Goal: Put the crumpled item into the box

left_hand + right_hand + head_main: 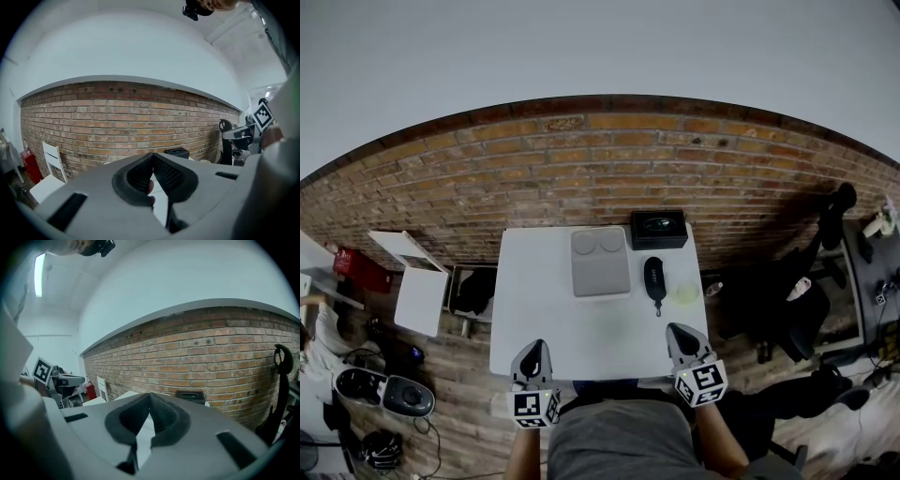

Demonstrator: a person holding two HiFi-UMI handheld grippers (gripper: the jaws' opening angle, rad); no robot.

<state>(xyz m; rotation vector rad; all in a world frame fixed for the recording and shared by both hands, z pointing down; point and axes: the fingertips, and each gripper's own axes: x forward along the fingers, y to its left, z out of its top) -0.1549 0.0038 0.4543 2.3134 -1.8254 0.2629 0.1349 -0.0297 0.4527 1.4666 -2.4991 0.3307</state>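
Crumpled item, a pale, faint lump whose outline is hard to make out, lies on the white table right of the frame's centre, close to the table's right edge and just right of a black oblong object. The box, black with its top open, stands above them at the table's upper right corner, against the brick wall, apart from the crumpled item. Left of the box lies a grey tray with two round hollows. Both tools hover at the table's lower edge, well apart from the item: the left gripper at lower left and the right gripper at lower right. In the left gripper view the jaws meet at their tips with nothing between them, and the right gripper view shows the same.
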